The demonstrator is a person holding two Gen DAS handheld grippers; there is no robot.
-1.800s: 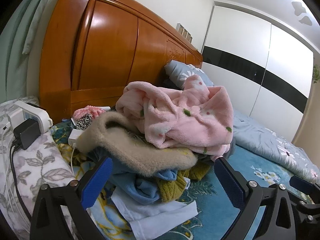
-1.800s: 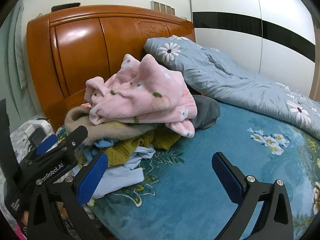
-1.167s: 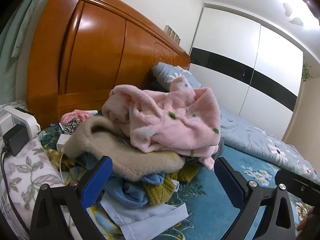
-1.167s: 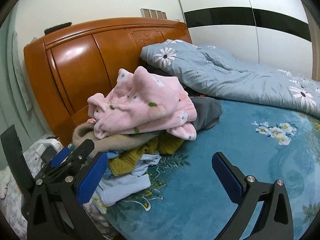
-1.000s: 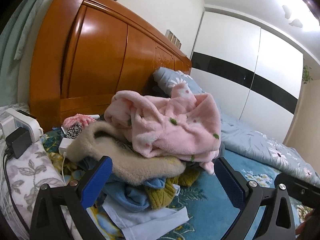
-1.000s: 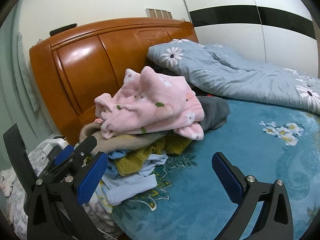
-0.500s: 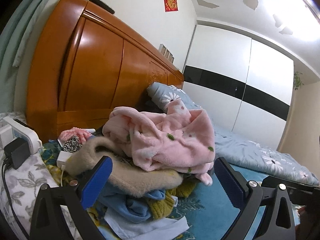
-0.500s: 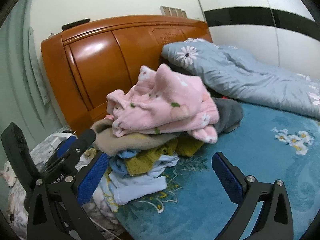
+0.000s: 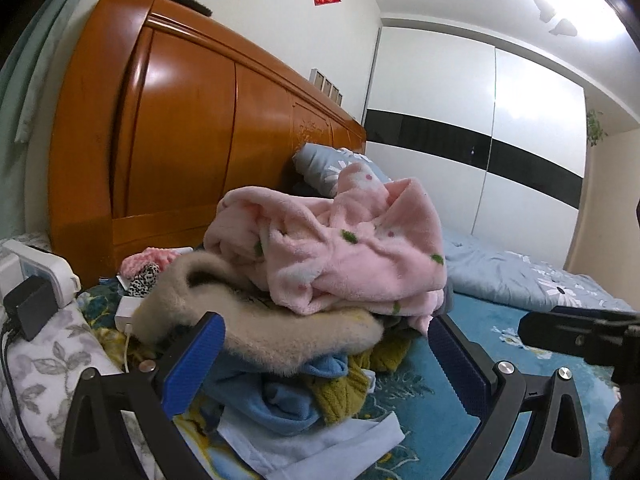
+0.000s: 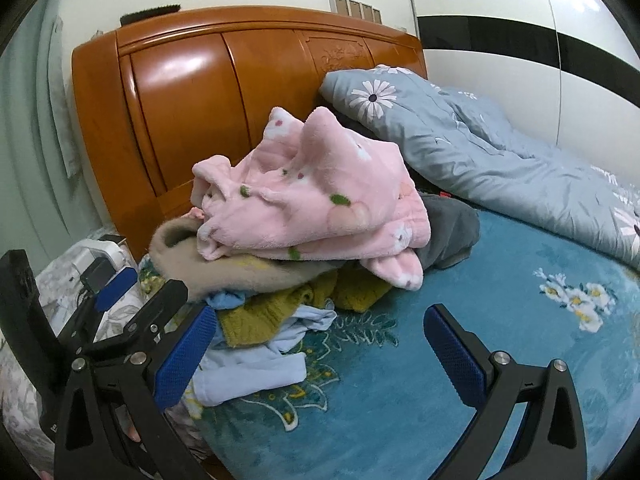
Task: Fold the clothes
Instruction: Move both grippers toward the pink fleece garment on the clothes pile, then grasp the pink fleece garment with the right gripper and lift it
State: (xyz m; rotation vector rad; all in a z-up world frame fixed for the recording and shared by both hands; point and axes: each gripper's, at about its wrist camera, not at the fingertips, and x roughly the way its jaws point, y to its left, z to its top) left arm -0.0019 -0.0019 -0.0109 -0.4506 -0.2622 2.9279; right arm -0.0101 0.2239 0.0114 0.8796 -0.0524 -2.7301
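Observation:
A pile of clothes lies on the bed by the headboard. On top is a pink fleece garment (image 9: 340,248) (image 10: 316,196). Under it lie a beige fuzzy garment (image 9: 280,336) (image 10: 240,272), a mustard knit (image 10: 280,312), light blue pieces (image 9: 280,400) (image 10: 248,372) and a grey garment (image 10: 448,232). My left gripper (image 9: 326,364) is open and empty, its blue pads either side of the pile's near edge. My right gripper (image 10: 320,352) is open and empty, over the blue sheet just right of the pile. The left gripper also shows in the right wrist view (image 10: 132,300).
A wooden headboard (image 9: 192,152) (image 10: 224,92) stands behind the pile. A grey-blue flowered duvet (image 10: 500,160) lies at the back right. The teal flowered sheet (image 10: 520,320) spreads to the right. A power strip with chargers (image 9: 36,284) sits on a grey leaf-print cloth at left.
Both grippers have drifted slightly and the views have tilted; the pile sits a little closer to the left gripper. Both stay open. The clothes have not moved.

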